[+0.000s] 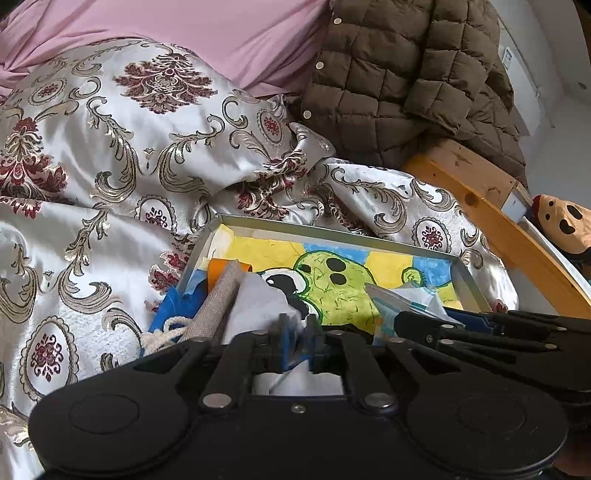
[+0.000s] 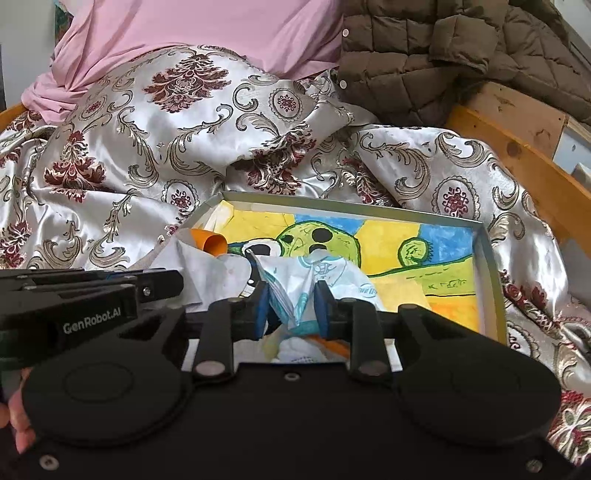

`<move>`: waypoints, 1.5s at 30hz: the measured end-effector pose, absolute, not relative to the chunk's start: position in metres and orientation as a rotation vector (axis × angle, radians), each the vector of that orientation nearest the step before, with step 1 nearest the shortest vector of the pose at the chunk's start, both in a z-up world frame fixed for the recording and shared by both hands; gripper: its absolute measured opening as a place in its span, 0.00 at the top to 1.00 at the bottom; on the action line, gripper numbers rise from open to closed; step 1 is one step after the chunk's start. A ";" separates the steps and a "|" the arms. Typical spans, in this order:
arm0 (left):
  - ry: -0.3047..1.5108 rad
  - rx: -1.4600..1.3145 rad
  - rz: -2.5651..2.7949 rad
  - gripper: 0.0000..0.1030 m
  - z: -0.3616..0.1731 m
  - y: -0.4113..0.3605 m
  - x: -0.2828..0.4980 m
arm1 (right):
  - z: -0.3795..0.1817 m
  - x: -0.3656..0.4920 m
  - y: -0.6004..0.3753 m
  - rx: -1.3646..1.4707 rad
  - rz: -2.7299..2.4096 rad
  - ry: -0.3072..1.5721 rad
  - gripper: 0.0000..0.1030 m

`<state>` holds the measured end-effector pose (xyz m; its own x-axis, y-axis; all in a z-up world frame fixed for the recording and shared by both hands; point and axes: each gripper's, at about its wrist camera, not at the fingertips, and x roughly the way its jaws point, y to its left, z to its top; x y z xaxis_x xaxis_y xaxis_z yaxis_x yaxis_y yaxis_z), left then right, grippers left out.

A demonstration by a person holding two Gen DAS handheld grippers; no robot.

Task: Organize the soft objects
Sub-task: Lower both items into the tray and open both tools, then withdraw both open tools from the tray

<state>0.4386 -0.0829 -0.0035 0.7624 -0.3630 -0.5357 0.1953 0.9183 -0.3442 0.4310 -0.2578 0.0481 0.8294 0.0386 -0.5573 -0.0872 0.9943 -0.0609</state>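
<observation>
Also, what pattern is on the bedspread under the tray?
The bedspread is shiny silver satin with maroon floral medallions and gold scrolls; the right wrist view shows it best.

One shallow tray (image 2: pixel 489 258) with a painted base. One patterned satin bedspread (image 2: pixel 122 147). One pink sheet (image 2: pixel 221 29). One brown quilted jacket (image 2: pixel 443 48). One orange paper roll (image 2: pixel 212 242). One soft toy (image 1: pixel 567 221). Two grippers: left gripper (image 1: pixel 299 332), right gripper (image 2: pixel 291 306).

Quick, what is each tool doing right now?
Left tool: shut on the white cloth.
Right tool: shut on the printed cloth.
</observation>
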 end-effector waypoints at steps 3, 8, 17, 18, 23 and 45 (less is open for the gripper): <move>0.638 -0.284 -0.306 0.82 0.000 -0.082 0.438 | 0.053 0.427 -0.259 -0.083 0.062 0.586 0.76; 0.642 -0.294 -0.306 0.60 0.008 -0.078 0.434 | 0.060 0.421 -0.263 -0.064 0.055 0.575 0.52; 0.579 -0.278 -0.290 0.35 0.038 -0.060 0.406 | 0.088 0.390 -0.272 -0.046 0.059 0.529 0.26; 0.565 -0.276 -0.288 0.33 0.043 -0.056 0.400 | 0.092 0.384 -0.273 -0.035 0.066 0.517 0.21; 0.511 -0.269 -0.266 0.19 0.066 -0.037 0.370 | 0.113 0.353 -0.276 -0.012 0.083 0.460 0.10; 0.271 -0.244 -0.265 0.01 0.136 -0.012 0.185 | 0.178 0.154 -0.276 0.067 0.138 0.224 0.01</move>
<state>0.1850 -0.0117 0.1355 0.9293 -0.2888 -0.2303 0.2238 0.9363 -0.2708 0.1542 -0.2756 0.1783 0.9657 0.1435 -0.2166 -0.1285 0.9883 0.0815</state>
